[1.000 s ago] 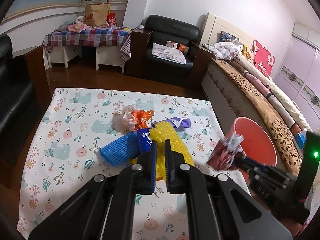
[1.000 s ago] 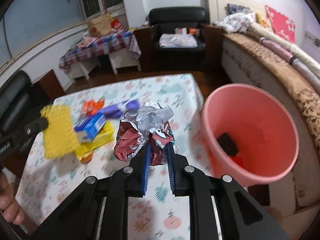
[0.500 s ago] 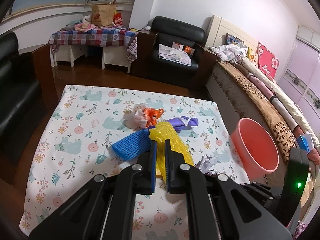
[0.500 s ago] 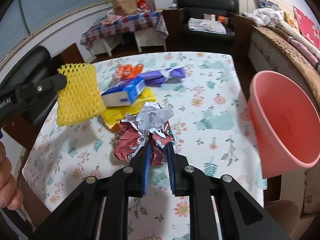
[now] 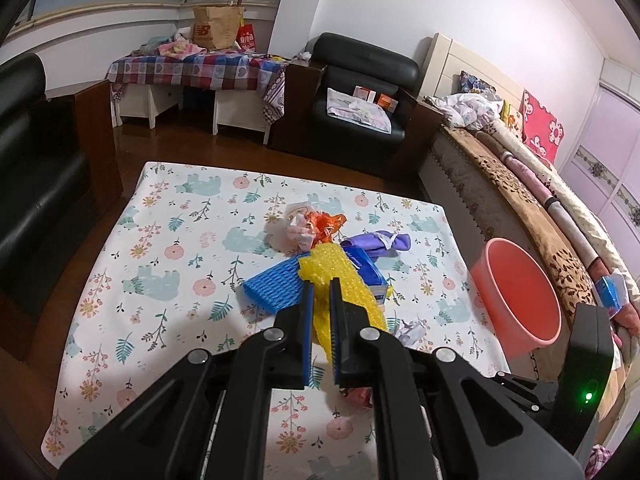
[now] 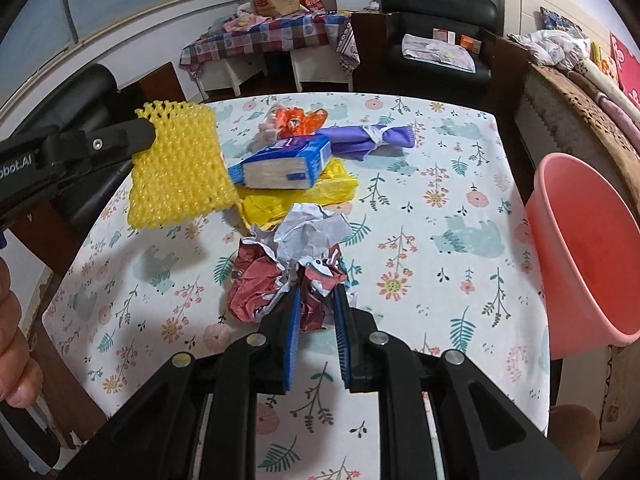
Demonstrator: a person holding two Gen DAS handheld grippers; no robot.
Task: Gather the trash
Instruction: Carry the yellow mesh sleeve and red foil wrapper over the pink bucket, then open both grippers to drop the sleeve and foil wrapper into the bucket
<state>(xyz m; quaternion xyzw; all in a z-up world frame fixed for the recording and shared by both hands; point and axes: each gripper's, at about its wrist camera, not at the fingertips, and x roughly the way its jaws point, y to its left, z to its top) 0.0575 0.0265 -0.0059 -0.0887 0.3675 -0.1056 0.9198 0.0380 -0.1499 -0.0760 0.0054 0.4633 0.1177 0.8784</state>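
My left gripper [image 5: 320, 292] is shut on a yellow foam net [image 5: 340, 280] and holds it above the table; the net also shows in the right wrist view [image 6: 180, 172]. My right gripper [image 6: 316, 296] is shut on a crumpled red and white wrapper [image 6: 292, 264], over the table's near part. The pink bucket [image 6: 588, 248] stands off the table's right edge, also in the left wrist view [image 5: 520, 292]. On the floral tablecloth [image 5: 160, 264] lie a blue foam net [image 5: 272, 284], a blue box [image 6: 284, 160] on a yellow bag [image 6: 312, 192], an orange wrapper [image 6: 300, 120] and a purple bundle [image 6: 372, 140].
A bed [image 5: 540, 200] runs along the right behind the bucket. A black armchair [image 5: 360, 96] and a cluttered checked table [image 5: 200, 68] stand at the back. A dark sofa [image 5: 32, 168] is at the left.
My right gripper has pulled back from the bucket's mouth to over the table, still holding the crumpled wrapper. My left gripper has risen slightly with the yellow net.
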